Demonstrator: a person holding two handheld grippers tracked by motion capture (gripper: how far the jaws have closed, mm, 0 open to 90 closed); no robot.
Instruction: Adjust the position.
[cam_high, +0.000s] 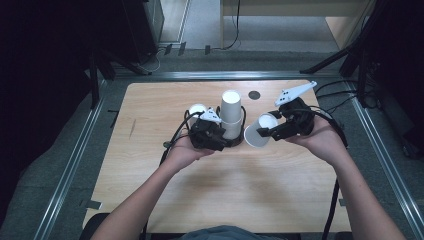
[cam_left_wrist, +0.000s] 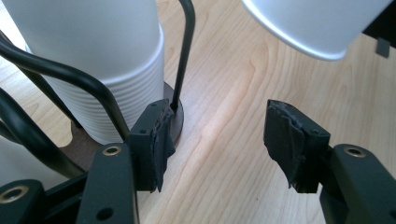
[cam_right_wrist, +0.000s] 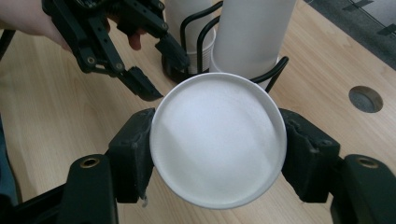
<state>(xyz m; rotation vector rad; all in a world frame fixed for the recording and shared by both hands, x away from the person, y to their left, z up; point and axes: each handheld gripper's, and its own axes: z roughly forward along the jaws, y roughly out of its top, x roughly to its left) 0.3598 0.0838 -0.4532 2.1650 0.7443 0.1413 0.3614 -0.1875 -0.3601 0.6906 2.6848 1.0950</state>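
One paper cup (cam_right_wrist: 218, 140) clamped sideways in right gripper (cam_high: 270, 131); left gripper (cam_left_wrist: 215, 140) wide open, empty beside cup stack (cam_high: 231, 114). Upend squarely, lower gently onto stack.

We see a table (cam_high: 150, 165) of pale wood with a smooth, faintly sheened grain. On it, the stack of cups (cam_left_wrist: 100, 60) looks like matt white paper, ribbed where the rims nest, inside a holder (cam_left_wrist: 187, 51) of glossy black wire on a dark brown base. The cup (cam_right_wrist: 218, 139) beside that stack is matt white with a fine-grained bottom. The left gripper (cam_left_wrist: 215, 135) has matt black pads (cam_left_wrist: 287, 140) wrapped in rough, wrinkled tape.
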